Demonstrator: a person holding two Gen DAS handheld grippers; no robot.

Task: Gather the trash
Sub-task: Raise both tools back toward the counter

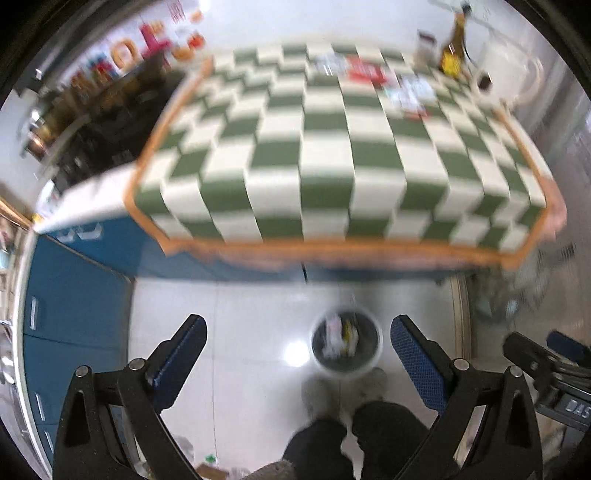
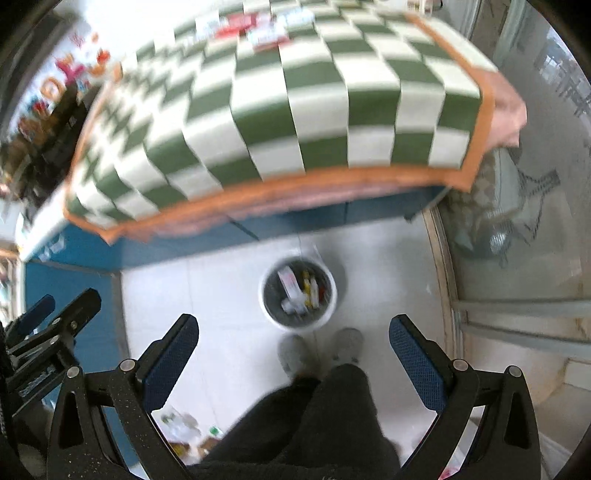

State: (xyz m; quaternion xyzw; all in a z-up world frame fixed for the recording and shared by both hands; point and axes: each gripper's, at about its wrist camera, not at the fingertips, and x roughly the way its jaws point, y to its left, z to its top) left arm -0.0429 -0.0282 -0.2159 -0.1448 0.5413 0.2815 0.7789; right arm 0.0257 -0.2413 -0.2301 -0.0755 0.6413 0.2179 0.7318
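A white trash bin point(image 1: 346, 346) with wrappers inside stands on the white floor in front of the table; it also shows in the right wrist view point(image 2: 298, 293). Several wrappers point(image 1: 364, 72) lie at the far side of the green-and-white checked tablecloth point(image 1: 325, 155); the wrappers also show in the right wrist view point(image 2: 258, 26). My left gripper point(image 1: 297, 326) is open and empty above the floor near the bin. My right gripper point(image 2: 293, 326) is open and empty, above the bin and the person's shoes. Both views are blurred.
A bottle, a jar and a cup point(image 1: 484, 83) stand at the table's far right corner. Blue cabinets point(image 1: 74, 295) stand at the left. A glass door point(image 2: 524, 221) is at the right. The person's legs point(image 2: 317, 417) are below. Loose litter point(image 2: 184, 428) lies on the floor.
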